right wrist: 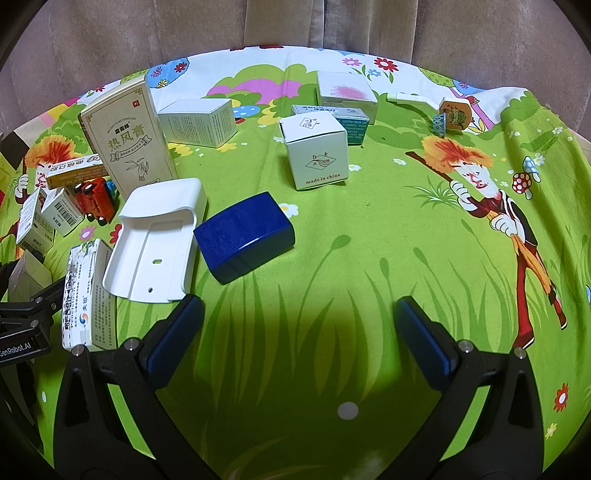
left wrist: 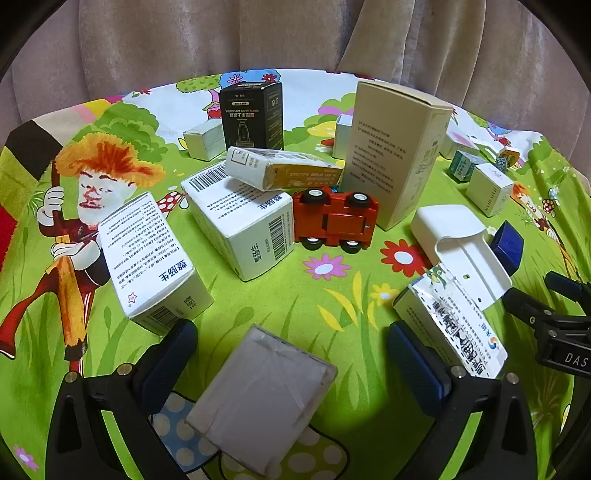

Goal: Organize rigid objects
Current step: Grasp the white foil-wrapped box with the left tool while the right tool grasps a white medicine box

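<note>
My left gripper (left wrist: 291, 347) stands open, with a flat grey-white box (left wrist: 262, 402) lying on the cloth between its fingers, untouched. Ahead lie two white medicine boxes (left wrist: 240, 225), a red toy car (left wrist: 334, 219) on its side, a tall beige box (left wrist: 395, 151) and a black box (left wrist: 253, 116). My right gripper (right wrist: 301, 321) is open over bare green cloth. In front of it, to the left, sit a dark blue box (right wrist: 243, 236) and a white plastic holder (right wrist: 159, 243). A white cube box (right wrist: 317, 151) stands farther back.
A cartoon-print tablecloth (right wrist: 369, 240) covers the table, with a beige curtain (left wrist: 258, 33) behind. A taped white box (left wrist: 450, 325) lies beside my left gripper's right finger. More small boxes (right wrist: 347, 96) and a small wooden piece (right wrist: 456, 114) sit at the far right.
</note>
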Demonstrator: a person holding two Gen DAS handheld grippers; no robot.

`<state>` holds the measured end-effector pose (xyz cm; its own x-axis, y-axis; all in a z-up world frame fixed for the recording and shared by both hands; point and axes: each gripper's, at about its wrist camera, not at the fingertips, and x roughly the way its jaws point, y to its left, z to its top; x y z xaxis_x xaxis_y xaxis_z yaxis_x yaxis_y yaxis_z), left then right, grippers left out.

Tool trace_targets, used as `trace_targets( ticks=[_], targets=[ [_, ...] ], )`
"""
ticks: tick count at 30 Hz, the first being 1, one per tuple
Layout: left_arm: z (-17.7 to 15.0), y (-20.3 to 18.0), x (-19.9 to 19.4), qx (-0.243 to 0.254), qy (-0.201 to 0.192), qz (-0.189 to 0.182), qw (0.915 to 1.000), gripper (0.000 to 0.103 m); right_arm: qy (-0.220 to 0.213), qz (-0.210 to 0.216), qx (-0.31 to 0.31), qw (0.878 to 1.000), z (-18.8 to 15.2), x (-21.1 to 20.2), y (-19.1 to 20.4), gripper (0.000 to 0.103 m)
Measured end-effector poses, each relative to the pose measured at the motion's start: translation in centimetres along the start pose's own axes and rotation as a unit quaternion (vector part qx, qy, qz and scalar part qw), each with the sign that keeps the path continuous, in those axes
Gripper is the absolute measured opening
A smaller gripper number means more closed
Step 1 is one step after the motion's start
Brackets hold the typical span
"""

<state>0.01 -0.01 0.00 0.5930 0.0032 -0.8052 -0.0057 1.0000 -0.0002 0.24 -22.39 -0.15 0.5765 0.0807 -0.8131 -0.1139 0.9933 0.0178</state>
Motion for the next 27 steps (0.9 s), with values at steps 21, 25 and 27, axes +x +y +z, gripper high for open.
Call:
trace_targets(
  ticks=[21, 25, 27],
  targets=[
    [-4.2, 5.9, -4.4, -0.077, -0.003, -0.054, 0.9956, 0.103, 0.0, -0.007, 0.007, 1.0, 0.0, 0.0, 0.2, 0.103],
    [-3.0, 8.2, -4.3, -0.128, -0.006, -0.056, 0.9902, 0.103, 0.0, -0.006, 0.007, 1.0, 0.1, 0.1, 0.1, 0.103],
    [-2.1, 8.3, -4.4, -0.141, -0.012, -0.06, 0.9881, 0.103, 0.0, -0.006, 0.007, 1.0, 0.1, 0.1, 0.1, 0.103]
  ],
)
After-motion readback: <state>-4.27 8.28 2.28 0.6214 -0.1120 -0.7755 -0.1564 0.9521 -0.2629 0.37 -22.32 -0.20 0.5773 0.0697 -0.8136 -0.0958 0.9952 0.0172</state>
